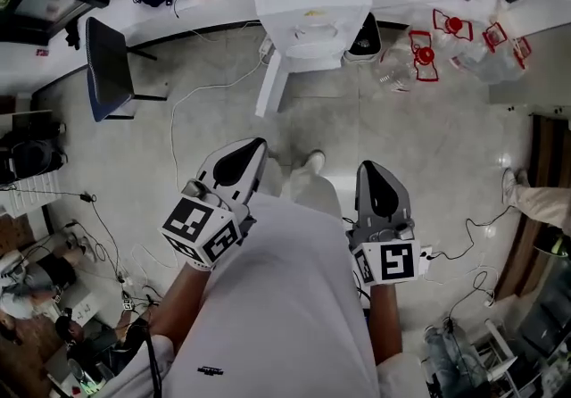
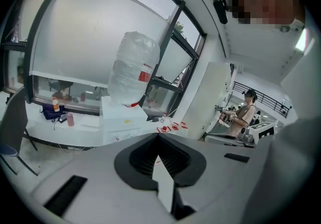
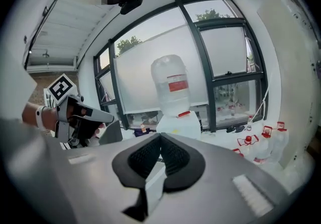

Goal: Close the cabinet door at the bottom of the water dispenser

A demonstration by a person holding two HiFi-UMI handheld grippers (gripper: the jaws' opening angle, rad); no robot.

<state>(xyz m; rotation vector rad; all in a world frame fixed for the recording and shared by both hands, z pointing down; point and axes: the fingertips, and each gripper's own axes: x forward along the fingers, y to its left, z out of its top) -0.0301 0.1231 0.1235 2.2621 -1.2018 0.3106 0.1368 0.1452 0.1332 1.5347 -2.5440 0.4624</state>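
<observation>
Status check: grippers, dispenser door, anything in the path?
Left gripper and right gripper shut, empty. Water dispenser ahead, not within reach; bottom door standing open. White cable lies between.

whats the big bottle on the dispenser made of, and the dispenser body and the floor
Bottle: likely clear plastic, translucent, light passes through it.
Dispenser body: smooth matte white, plastic or painted metal, unclear which.
Floor: glossy pale tile, going by seam lines and glare spots.

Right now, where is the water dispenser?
Top middle of the head view: the water dispenser stands between the dark chair and red-capped bottles.
</observation>
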